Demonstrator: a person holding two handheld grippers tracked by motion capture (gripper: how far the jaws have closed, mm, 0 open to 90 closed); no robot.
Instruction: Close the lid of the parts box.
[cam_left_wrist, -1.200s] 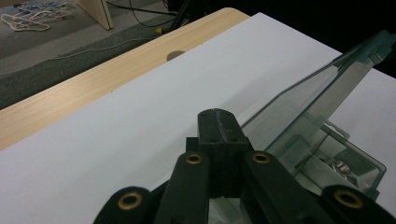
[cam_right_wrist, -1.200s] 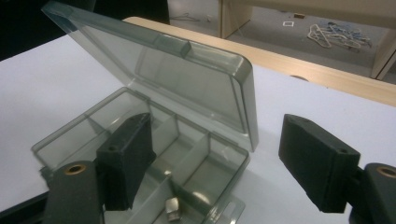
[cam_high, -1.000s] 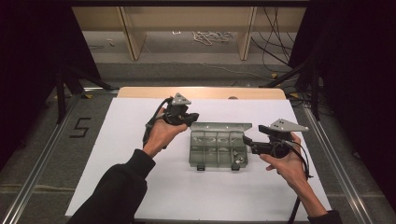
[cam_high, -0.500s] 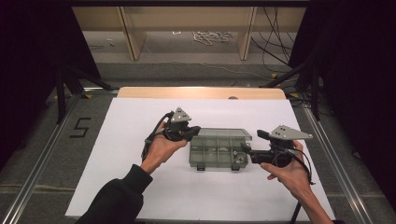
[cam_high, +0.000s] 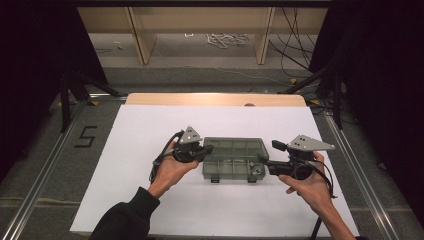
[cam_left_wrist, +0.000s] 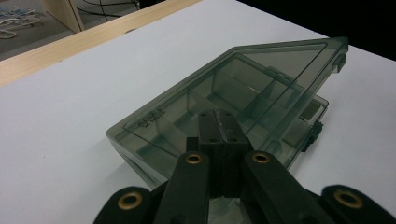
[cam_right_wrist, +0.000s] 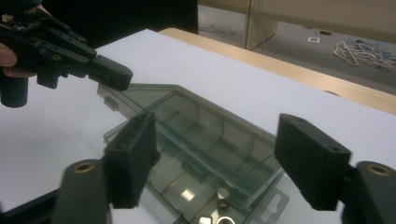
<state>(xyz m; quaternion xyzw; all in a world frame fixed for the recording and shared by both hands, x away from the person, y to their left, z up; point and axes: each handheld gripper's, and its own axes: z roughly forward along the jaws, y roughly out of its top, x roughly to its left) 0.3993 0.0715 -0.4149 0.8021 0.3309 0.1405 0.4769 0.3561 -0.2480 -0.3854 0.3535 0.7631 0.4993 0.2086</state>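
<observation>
Organizer box (cam_high: 232, 159): smoky clear plastic case at the centre of the high view, on the white table sheet (cam_high: 150, 125), between the two hands.
Lid (cam_left_wrist: 261, 74): hinged up at a slant, not yet flat on the base; its free edge runs to the upper right of the left gripper view.
Left gripper (cam_high: 206, 149): jaws pressed together, tips resting on the left side of the lid; whether the pads pinch the lid edge cannot be told.
Right gripper (cam_high: 260, 159): jaws wide apart and just been closing a little, standing either side of the box's right end without pressing it.
Open room: bare sheet all round the box, widest toward the lower and left parts of the high view; wooden table edge (cam_high: 215, 99) well apart at the top.
Left gripper view: embossed lettering on the lid and small latch tabs (cam_left_wrist: 315, 133) at the right edge.
Right gripper view: small metal parts (cam_right_wrist: 223, 210) in a bottom compartment, and the left gripper at upper left.
</observation>
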